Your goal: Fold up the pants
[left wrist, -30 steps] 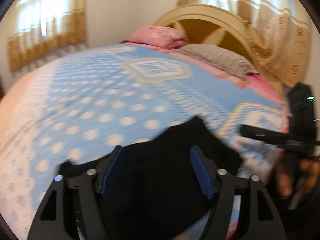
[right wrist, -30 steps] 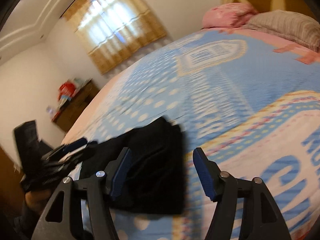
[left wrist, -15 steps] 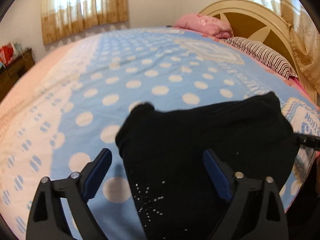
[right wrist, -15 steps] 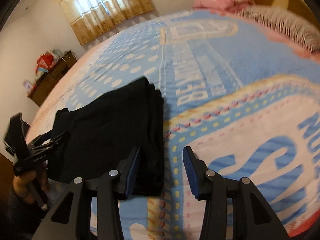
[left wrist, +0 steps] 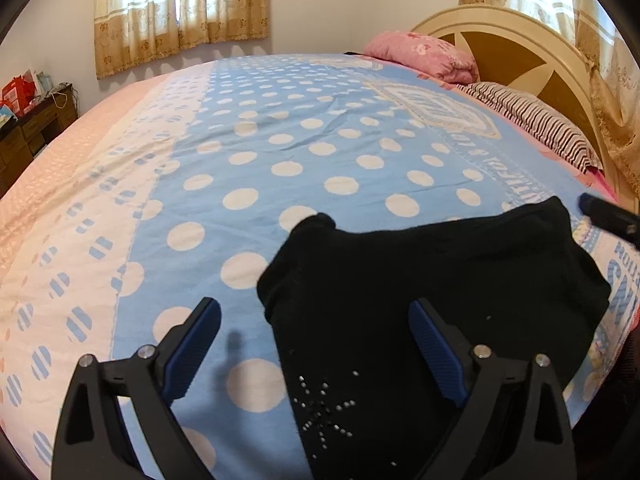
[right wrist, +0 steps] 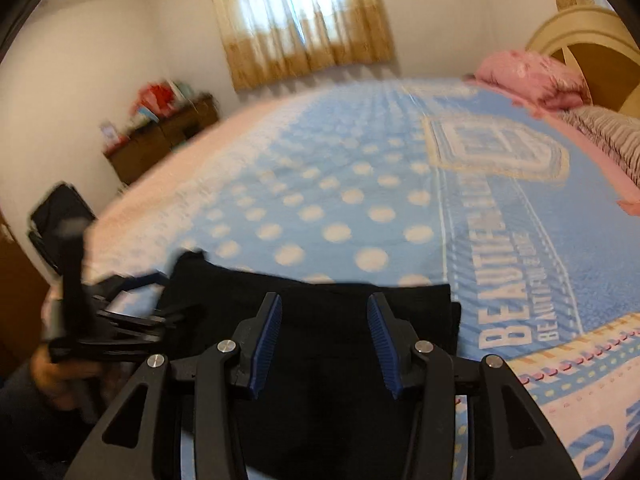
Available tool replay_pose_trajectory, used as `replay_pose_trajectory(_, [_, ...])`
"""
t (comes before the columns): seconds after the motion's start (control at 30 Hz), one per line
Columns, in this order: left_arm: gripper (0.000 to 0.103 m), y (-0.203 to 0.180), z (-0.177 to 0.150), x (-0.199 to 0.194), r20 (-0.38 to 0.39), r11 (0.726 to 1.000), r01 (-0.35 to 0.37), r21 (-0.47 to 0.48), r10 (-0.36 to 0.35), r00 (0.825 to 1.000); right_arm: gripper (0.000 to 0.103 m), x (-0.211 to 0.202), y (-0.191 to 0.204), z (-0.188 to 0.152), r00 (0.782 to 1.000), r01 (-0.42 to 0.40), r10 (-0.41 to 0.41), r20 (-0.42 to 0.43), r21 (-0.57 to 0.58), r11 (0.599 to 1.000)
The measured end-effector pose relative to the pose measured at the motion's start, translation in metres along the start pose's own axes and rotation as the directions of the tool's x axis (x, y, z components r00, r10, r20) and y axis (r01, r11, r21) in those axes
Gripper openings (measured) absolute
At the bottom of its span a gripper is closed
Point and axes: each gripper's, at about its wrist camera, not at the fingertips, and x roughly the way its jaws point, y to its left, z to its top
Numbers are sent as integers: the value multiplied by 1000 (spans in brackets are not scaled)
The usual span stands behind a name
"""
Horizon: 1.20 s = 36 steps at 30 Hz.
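Pants (left wrist: 432, 292), black and folded into a compact bundle, lie at the near edge of the bed (left wrist: 280, 152); left tongs (left wrist: 314, 344) gape wide, empty; right tongs (right wrist: 324, 344) part-open over them, holding nothing; pink pillow (left wrist: 424, 56), striped pillow (left wrist: 536, 120) and wooden dresser (right wrist: 164, 136) lie well beyond.

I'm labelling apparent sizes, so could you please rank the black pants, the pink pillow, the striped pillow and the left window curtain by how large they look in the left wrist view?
1. Black pants, though nearest the camera.
2. Left window curtain.
3. Striped pillow.
4. Pink pillow, close to the striped one.
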Motion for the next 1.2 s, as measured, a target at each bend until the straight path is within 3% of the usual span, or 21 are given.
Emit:
replay_pose_trajectory(0.1, [101,4,1,5,-13,1000,14,-13,-14,1000,47,25,-15,-11,995,11,-6,-96,47,999])
replay_pose_trajectory(0.23, [101,6,0,6,-17,999,27,-29,-27,999,47,24,-19,-14,996,-13,16,-87,40,999])
replay_pose_trajectory(0.47, [101,5,0,-1,-22,999,22,-28,-23,1000,51,1,-13,-19,998,24,-22,-57,43,999])
replay_pose_trajectory(0.7, [101,0,-9,-19,-16,998,54,-9,-55,998,52,-25,5,-47,996,79,-81,-34,-65,995])
replay_pose_trajectory(0.9, [101,-7,-26,-21,-45,998,62,6,-62,997,52,-36,1,-68,993,102,-104,-61,-38,994])
replay_pose_trajectory(1.2, [103,2,-36,-18,-53,996,75,-57,-78,996,19,-43,-17,-74,991,115,-113,-68,32,993])
